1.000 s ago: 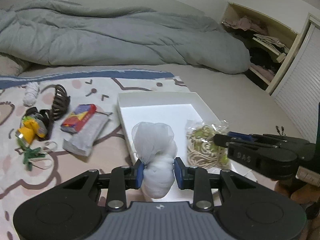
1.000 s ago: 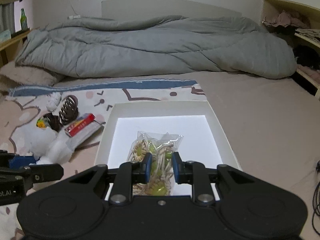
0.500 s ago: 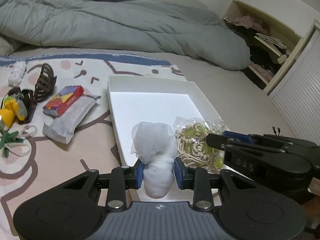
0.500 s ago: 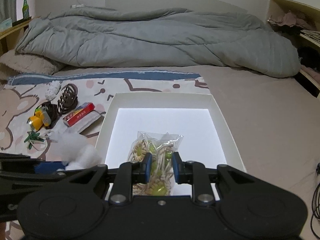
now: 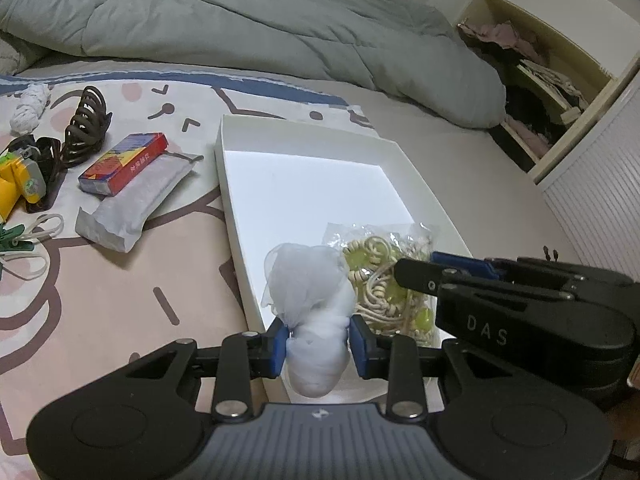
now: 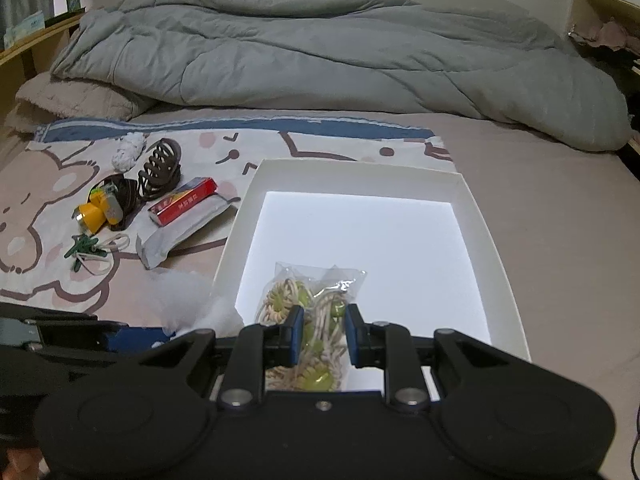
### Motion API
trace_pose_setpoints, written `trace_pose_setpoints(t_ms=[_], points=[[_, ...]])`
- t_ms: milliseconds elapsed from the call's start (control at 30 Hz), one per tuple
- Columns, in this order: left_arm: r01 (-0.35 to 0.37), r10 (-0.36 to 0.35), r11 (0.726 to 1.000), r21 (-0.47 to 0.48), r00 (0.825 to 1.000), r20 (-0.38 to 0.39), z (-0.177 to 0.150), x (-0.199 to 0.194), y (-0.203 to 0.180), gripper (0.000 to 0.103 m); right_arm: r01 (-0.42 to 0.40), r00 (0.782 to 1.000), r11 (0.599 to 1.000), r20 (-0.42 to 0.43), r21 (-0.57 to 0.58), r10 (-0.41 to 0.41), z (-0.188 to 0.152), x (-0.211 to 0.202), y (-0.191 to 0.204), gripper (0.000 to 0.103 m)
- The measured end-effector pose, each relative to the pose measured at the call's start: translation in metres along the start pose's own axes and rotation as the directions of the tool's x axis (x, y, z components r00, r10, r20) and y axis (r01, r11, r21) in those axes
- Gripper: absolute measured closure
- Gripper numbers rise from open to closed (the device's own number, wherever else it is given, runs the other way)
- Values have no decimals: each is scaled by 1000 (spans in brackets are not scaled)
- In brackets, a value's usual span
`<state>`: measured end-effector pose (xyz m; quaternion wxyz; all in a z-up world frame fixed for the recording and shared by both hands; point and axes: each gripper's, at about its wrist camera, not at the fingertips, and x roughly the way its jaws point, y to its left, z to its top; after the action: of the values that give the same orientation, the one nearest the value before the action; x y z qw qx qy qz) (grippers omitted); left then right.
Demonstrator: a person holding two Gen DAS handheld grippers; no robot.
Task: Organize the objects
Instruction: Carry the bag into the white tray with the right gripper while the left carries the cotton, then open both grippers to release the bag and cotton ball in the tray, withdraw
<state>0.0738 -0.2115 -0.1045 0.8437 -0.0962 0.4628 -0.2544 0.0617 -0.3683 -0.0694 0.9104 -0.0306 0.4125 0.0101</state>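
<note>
Filling the upper part of both views, a rumpled grey duvet (image 6: pixel 320 52) lies across the bed, with a cartoon-print blanket (image 6: pixel 48 184) spread below it at the left. A white shallow box (image 5: pixel 320 184) sits at the centre of each frame, its left wall just beside the blanket's loose items. In the lower middle of the left wrist view, the left gripper (image 5: pixel 318 344) has its blue pads pressed on a white mesh bundle (image 5: pixel 312 312), narrowly parted around it; the bundle hangs at the box's near left corner. The right gripper (image 6: pixel 322 334) is nearly closed, pinching a clear bag of hair ties (image 6: pixel 312 304) that lies in the near half of the box, right of the bundle. On the blanket at the left, going down in size: a grey paper packet (image 5: pixel 132 200), a red card box (image 5: pixel 124 162) lying on it, a brown claw clip (image 5: pixel 86 126), a yellow toy (image 5: pixel 22 184), a small white knotted cloth (image 5: pixel 30 106), and a green clothespin (image 6: pixel 84 250) on a white loop.
</note>
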Motion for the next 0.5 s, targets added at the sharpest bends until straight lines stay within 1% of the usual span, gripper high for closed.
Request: trace_pose_setpoints(t_ms=[33, 100, 167, 233, 267, 333, 400, 500], points=[[-1, 1, 1000, 3, 1000, -1, 0, 0, 0, 67, 2, 1000, 1000, -1, -5, -2, 0, 0, 1, 80], [-14, 14, 1000, 11, 1000, -3, -1, 1, 0, 58, 6, 1000, 1000, -3, -13, -6, 1, 0, 1, 80], [-50, 50, 998, 29, 999, 1, -3, 3, 0, 38, 12, 1000, 1000, -3, -20, -12, 1, 0, 0, 80], [-77, 77, 996, 48, 997, 8, -4, 3, 0, 36, 21, 1000, 999, 5, -30, -21, -1, -1, 0, 78], [-83, 82, 995, 52, 997, 9, -3, 3, 1, 36, 26, 1000, 999, 13, -30, -25, -2, 0, 0, 74], [-87, 87, 995, 48, 996, 9, -2, 2, 2, 36, 35, 999, 999, 22, -39, -34, -3, 0, 0, 71], [-92, 91, 995, 48, 996, 9, -2, 2, 4, 36, 48, 999, 998, 27, -35, -47, -3, -1, 0, 66], [-103, 102, 993, 60, 995, 10, -2, 2, 3, 36, 68, 997, 998, 29, -15, -68, -2, -1, -4, 65]])
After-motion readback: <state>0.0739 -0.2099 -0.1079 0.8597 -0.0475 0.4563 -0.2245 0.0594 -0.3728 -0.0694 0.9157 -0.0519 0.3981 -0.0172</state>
